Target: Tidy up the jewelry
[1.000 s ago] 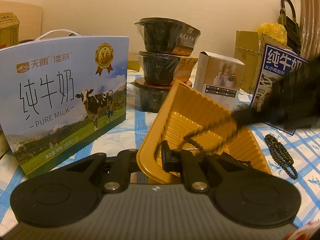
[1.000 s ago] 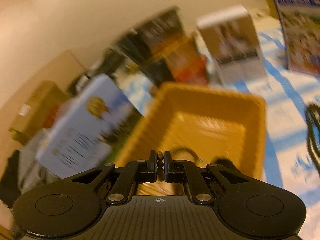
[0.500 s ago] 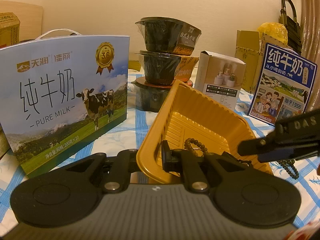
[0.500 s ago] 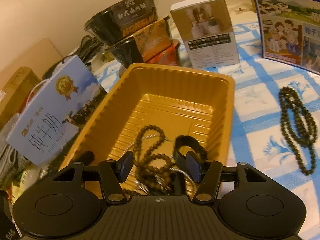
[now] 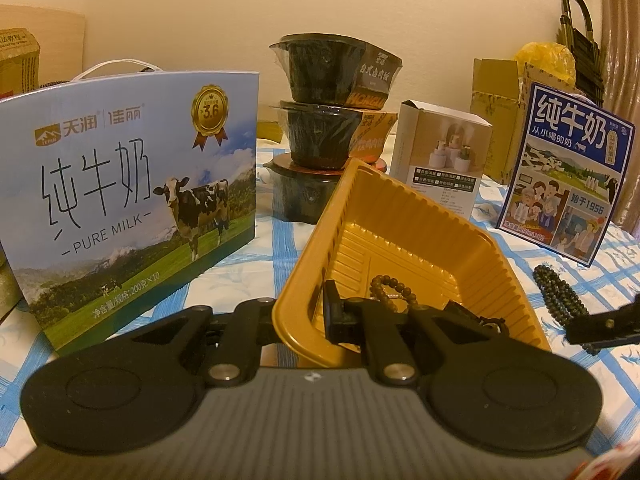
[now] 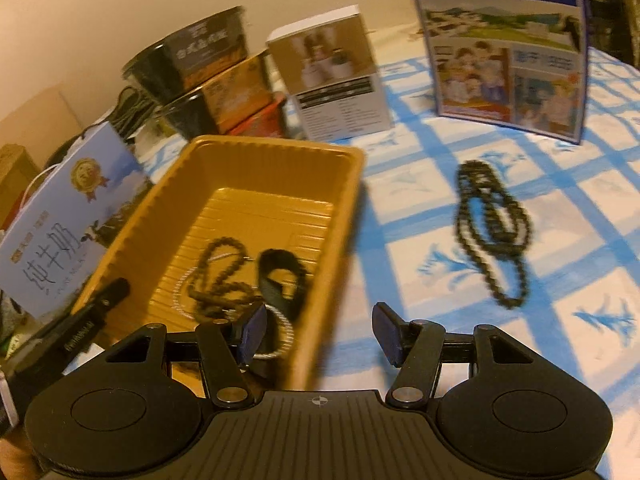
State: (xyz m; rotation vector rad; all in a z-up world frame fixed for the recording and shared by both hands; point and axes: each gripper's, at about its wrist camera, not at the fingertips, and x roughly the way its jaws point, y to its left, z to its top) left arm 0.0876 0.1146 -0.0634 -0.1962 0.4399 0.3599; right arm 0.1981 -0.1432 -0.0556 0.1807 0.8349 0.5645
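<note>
A yellow plastic tray (image 5: 436,216) (image 6: 224,152) sits on the blue-checked tablecloth. My left gripper (image 5: 300,316) is shut on the tray's near rim and holds it. Inside the tray lie a brown bead strand (image 6: 218,276) (image 5: 390,286), a black band (image 6: 280,276) and a silver bangle (image 6: 280,336). A dark bead necklace (image 6: 494,232) (image 5: 558,298) lies on the cloth to the right of the tray. My right gripper (image 6: 320,334) is open and empty, above the tray's right rim, its tip showing in the left wrist view (image 5: 600,324).
A large milk carton (image 5: 128,196) stands left of the tray. Stacked black noodle bowls (image 5: 332,120) and a small white box (image 5: 440,156) stand behind it. A blue milk carton (image 5: 568,172) (image 6: 508,48) stands at the back right, behind the necklace.
My right gripper let the brown bead strand drop into the tray, opened wide, and swung right toward the dark necklace. The left gripper kept hold of the tray.
</note>
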